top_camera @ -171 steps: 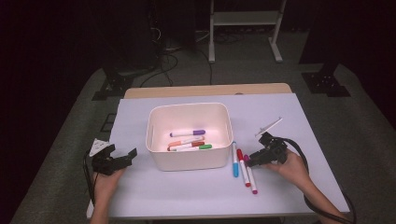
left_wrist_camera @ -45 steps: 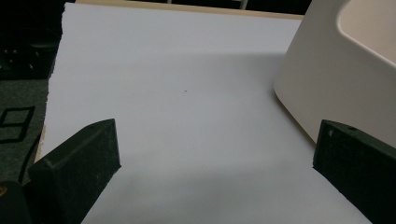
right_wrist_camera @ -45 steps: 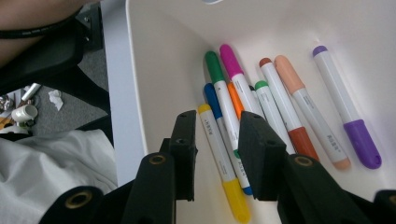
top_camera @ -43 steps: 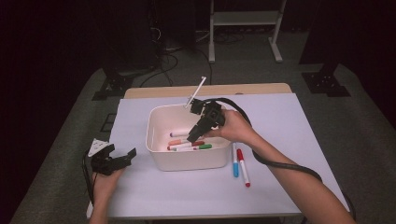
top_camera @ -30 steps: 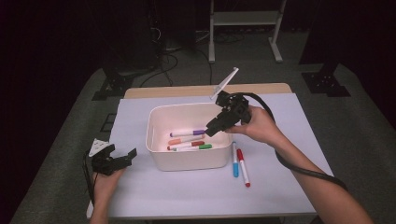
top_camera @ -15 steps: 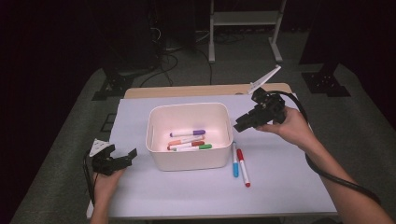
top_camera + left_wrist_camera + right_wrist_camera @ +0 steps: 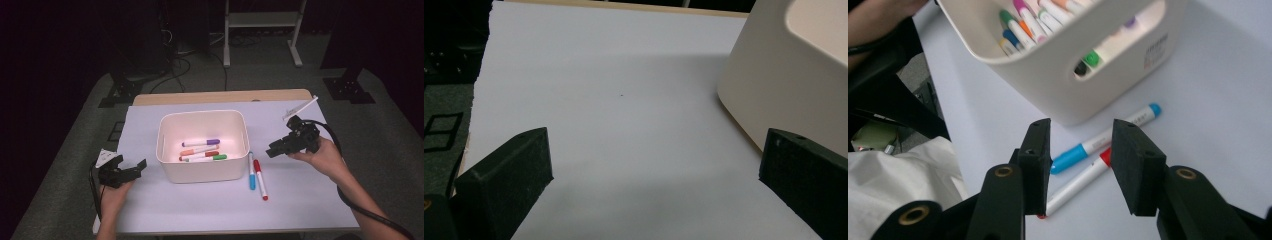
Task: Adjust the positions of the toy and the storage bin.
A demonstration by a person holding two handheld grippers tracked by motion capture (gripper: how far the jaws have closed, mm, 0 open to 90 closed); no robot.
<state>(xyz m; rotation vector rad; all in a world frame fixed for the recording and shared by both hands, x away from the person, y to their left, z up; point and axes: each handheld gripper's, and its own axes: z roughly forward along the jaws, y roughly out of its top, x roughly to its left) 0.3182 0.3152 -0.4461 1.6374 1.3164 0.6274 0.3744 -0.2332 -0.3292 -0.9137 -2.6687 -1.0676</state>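
Overhead, we see the blue marker (image 7: 251,170) and red marker (image 7: 260,179) lying side by side right of the white bin (image 7: 202,173), long axes running toward us. Our right gripper (image 7: 274,149) hovers beside them, empty, jaws just opening. The right gripper view reveals their caps facing opposite ways. Our left gripper (image 7: 654,190) gapes empty.
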